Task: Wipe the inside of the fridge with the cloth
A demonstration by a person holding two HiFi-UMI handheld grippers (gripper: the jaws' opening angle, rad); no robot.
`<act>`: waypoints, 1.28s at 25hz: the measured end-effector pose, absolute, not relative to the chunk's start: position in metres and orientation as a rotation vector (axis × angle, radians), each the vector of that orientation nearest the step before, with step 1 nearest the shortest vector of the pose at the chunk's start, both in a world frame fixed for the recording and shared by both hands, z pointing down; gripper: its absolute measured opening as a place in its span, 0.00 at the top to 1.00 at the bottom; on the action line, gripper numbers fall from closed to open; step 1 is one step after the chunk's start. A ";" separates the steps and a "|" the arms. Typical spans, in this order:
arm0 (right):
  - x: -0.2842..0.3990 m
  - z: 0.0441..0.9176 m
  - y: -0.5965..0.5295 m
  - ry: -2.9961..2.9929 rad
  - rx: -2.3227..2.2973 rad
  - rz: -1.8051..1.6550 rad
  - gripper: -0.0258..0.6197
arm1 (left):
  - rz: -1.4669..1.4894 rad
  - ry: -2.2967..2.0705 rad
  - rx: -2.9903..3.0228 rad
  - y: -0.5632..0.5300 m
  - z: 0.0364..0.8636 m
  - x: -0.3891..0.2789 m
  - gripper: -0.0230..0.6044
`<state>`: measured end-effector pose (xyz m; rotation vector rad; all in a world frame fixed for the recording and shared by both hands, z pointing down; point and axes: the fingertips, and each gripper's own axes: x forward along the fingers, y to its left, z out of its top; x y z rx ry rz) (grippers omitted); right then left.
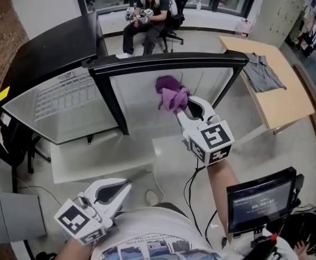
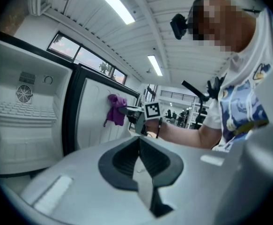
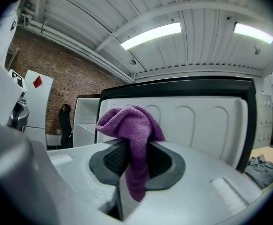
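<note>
A purple cloth (image 1: 171,93) (image 3: 129,121) is pinched in my right gripper (image 1: 182,110) (image 3: 134,146), which is shut on it, a tail hanging down between the jaws. The cloth is held up at the white inner liner of the open fridge door (image 1: 141,99) (image 3: 197,116); I cannot tell whether it touches. The fridge compartment (image 1: 65,99) (image 2: 19,111), with a wire shelf and a round vent, lies to the left. My left gripper (image 1: 126,184) (image 2: 138,142) hangs low near my body, shut on nothing. The left gripper view also catches the cloth (image 2: 116,109) and right gripper (image 2: 137,115).
A wooden table (image 1: 282,99) with a grey garment (image 1: 262,72) stands to the right of the door. A person sits on an office chair (image 1: 147,15) at the back. A small screen (image 1: 260,199) is at lower right. A cable (image 1: 158,183) trails on the floor.
</note>
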<state>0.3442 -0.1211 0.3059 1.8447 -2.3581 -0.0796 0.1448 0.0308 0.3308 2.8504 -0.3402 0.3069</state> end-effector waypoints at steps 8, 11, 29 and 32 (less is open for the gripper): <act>0.418 0.306 -0.092 -2.191 2.010 -0.068 0.84 | 0.319 -0.235 2.863 0.040 0.332 0.173 0.95; 0.439 0.306 -0.083 -2.134 2.068 -0.061 0.84 | 0.321 -0.214 2.867 0.042 0.332 0.178 0.95; 0.398 0.303 -0.064 -2.222 2.000 -0.065 0.84 | 0.326 -0.216 2.855 0.044 0.333 0.171 0.95; 0.348 0.306 -0.074 -2.340 1.868 -0.072 0.84 | 0.329 -0.241 2.854 0.041 0.332 0.162 0.95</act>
